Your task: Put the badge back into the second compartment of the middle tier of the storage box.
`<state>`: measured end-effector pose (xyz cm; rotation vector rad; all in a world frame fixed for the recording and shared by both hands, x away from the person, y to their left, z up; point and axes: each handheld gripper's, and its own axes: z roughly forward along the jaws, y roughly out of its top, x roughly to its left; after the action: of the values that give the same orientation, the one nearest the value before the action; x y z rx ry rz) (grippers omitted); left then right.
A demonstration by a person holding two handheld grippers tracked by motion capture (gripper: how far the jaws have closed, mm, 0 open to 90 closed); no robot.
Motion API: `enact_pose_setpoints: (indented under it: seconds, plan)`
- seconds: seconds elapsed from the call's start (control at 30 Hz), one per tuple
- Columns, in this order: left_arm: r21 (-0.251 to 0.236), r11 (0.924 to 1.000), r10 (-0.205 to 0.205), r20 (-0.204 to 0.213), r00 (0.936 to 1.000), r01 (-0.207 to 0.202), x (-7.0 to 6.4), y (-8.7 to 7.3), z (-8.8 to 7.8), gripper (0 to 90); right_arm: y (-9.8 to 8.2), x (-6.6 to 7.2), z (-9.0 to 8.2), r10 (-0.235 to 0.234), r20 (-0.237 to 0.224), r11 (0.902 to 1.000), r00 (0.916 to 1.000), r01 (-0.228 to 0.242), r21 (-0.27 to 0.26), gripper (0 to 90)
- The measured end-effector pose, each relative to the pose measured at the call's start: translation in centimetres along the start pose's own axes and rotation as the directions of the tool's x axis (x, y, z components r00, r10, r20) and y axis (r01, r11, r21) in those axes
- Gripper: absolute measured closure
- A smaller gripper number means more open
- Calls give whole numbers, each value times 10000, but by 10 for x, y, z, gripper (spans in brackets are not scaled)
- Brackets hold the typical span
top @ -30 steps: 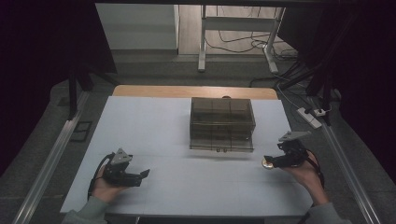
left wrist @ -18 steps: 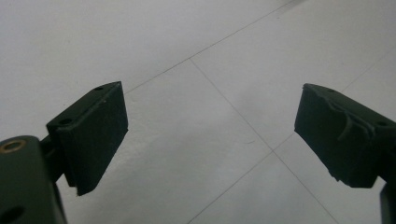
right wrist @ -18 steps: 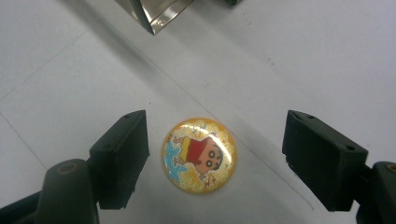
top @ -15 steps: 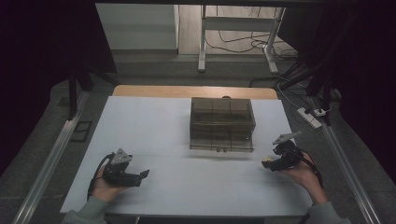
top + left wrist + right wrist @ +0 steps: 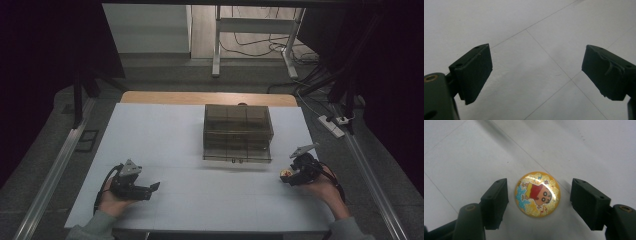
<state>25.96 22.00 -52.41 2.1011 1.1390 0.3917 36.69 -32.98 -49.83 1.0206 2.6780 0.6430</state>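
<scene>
A round yellow badge point(image 5: 537, 194) with a cartoon figure in red lies flat on the white table. It sits between the jaws of my right gripper point(image 5: 539, 188), with a gap on each side, so that gripper is open around it without touching. In the high view the badge point(image 5: 285, 173) is at the tip of the right gripper point(image 5: 294, 172), near the table's right edge. My left gripper point(image 5: 150, 188) rests at the front left, held in a hand. Its jaws point(image 5: 536, 65) stand wide open over bare table.
A dark see-through box with compartments point(image 5: 237, 132) stands at the middle back of the white table point(image 5: 165, 130), just left of and beyond the right gripper. A power strip point(image 5: 332, 125) lies on the floor to the right.
My right gripper has dipped slightly and turned by the table's right edge with the badge at its tip. The left gripper has not moved.
</scene>
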Motion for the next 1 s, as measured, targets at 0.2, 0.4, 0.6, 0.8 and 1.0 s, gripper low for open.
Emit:
enact_pose_setpoints:
  seconds: [0.2,0.4,0.6,0.8,1.0]
  plan:
    - [43,10000,46,21,10000,-46,0,0,0,97,0,1,1,-89,23,9999,10000,89,104,346]
    - [62,10000,17,3,10000,-18,-1,0,1,97,1,2,1,-101,59,9999,9999,101,118,379]
    - [56,10000,63,-1,10000,-63,0,0,0,97,1,2,0,11,171,10000,9999,-12,86,466]
    - [52,10000,56,-23,10000,-56,0,0,0,97,1,2,0,-2,183,10000,9998,0,89,470]
    - [70,10000,10,-20,10000,-10,0,0,1,97,1,2,1,-130,181,9999,9998,129,84,467]
